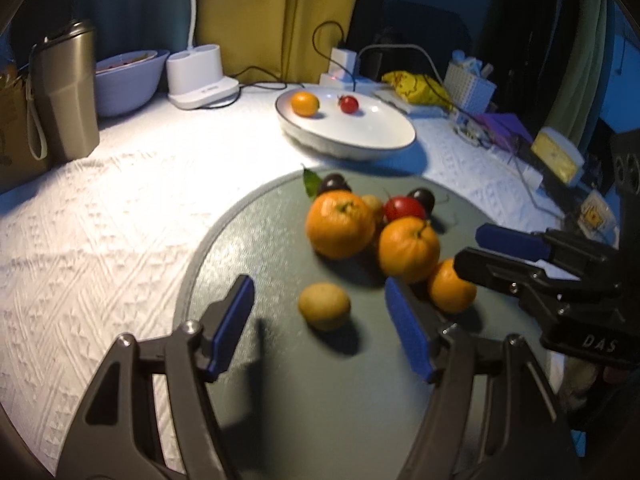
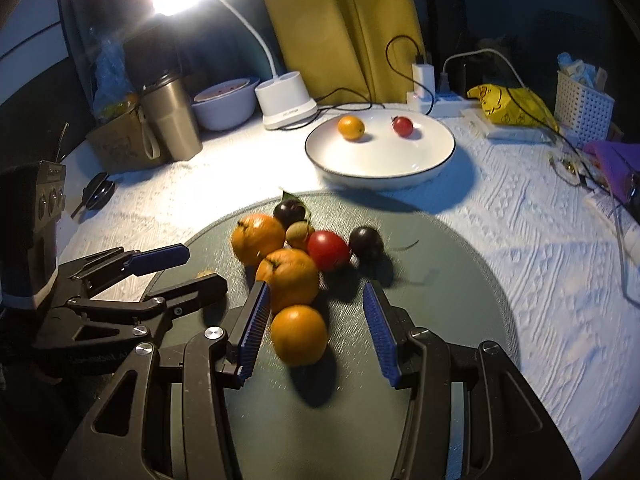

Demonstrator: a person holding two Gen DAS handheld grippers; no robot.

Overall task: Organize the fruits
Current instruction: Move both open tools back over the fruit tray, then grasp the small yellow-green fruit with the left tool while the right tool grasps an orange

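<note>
A round grey-green mat (image 1: 320,392) (image 2: 440,280) holds a pile of fruit: three oranges (image 1: 340,224) (image 2: 294,284), a red tomato (image 1: 404,208) (image 2: 328,250), two dark plums (image 2: 366,242), and small yellow-green fruits (image 1: 325,306). A white plate (image 1: 376,136) (image 2: 380,160) behind it holds a small orange (image 1: 305,103) (image 2: 351,127) and a red cherry tomato (image 1: 349,104) (image 2: 402,126). My left gripper (image 1: 320,316) is open around the yellow-green fruit. My right gripper (image 2: 316,312) is open around the nearest orange (image 2: 299,334). Each gripper shows in the other's view, the right one (image 1: 472,248) and the left one (image 2: 208,266).
A metal tumbler (image 1: 64,92) (image 2: 172,120), a white bowl (image 1: 128,80), and a white lamp base (image 1: 200,76) (image 2: 286,100) stand at the back left. Cables, a power strip (image 2: 436,100), a yellow bag (image 2: 508,106) and a white basket (image 2: 582,104) crowd the back right.
</note>
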